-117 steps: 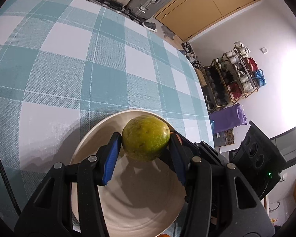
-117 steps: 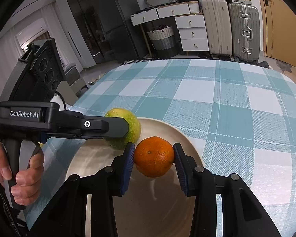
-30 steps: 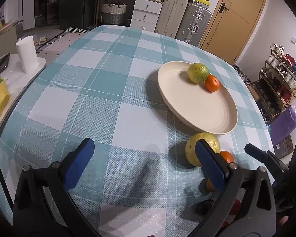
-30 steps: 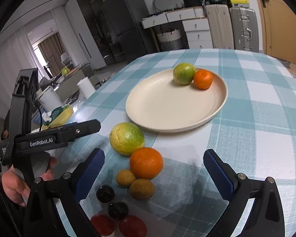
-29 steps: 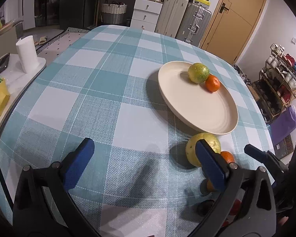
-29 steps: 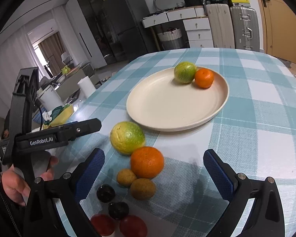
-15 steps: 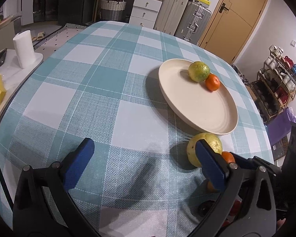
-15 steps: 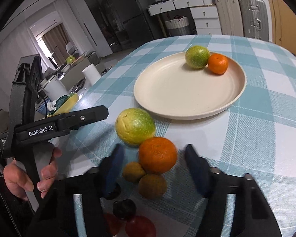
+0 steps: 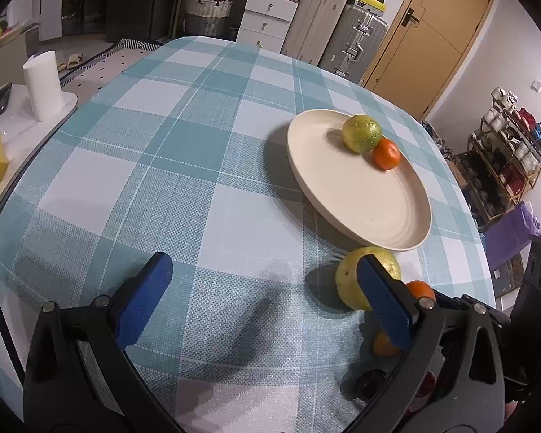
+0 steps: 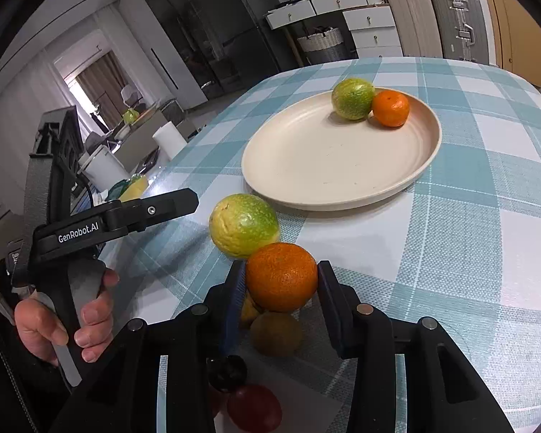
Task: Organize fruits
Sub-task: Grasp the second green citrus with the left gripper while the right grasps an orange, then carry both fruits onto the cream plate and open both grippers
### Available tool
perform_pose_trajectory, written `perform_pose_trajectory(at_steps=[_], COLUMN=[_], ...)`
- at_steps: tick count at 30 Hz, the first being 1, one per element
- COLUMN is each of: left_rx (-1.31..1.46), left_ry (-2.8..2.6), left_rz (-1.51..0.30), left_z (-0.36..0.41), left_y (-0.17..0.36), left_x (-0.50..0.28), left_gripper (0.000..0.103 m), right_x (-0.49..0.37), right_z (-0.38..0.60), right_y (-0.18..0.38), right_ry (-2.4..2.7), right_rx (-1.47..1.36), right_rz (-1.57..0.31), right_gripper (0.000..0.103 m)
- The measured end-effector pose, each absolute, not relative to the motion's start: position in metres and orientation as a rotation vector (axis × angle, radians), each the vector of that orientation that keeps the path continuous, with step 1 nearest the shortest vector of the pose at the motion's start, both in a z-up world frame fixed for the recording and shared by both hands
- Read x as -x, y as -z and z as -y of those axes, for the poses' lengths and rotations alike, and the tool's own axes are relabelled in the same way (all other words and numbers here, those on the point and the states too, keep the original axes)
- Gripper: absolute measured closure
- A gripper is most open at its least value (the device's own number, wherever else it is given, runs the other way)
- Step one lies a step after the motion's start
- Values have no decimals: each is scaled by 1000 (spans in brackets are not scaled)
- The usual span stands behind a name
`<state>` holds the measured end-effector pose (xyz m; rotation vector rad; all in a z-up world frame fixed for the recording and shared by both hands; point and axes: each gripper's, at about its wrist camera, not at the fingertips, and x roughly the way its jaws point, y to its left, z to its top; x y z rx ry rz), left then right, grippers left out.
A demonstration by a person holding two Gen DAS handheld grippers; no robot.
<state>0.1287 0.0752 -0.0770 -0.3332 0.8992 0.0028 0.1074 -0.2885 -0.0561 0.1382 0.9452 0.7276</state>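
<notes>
Orange (image 10: 281,276) peel sat between the closing right claw's (image 10: 279,288) jaws, apparently pinched, likely bound for the plate (image 10: 429,158); the left claw (image 9: 263,296) gaped empty, waiting.

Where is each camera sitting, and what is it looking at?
Left wrist view: sits on the left gripper, looking down across the checked table to the plate; its wide-open blue fingers show.
Right wrist view: sits on the right gripper, whose jaws are closing around an orange; a hand holding the left gripper shows too.
Both see the plate, its two fruits and the yellow-green fruit beside the plate.
</notes>
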Motion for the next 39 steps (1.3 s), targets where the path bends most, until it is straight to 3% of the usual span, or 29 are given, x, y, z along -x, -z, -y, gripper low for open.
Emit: perform_pose_trajectory(at_steps=[30, 34, 39], left_rx=[408, 428, 414], left_ry=[257, 298, 322], left_rz=[-1007, -1009, -1015], left_z=[-23, -20, -16], left_y=[92, 94, 96], left_x=[-155, -159, -162], left_gripper=[2, 13, 40], right_x=[-110, -112, -114], right_z=[326, 327, 324], right_y=[44, 47, 47], right_ry=[-715, -717, -728], right_rx=[-200, -206, -197], right_rz=[-855, -866, -869], right_gripper=[62, 62, 62])
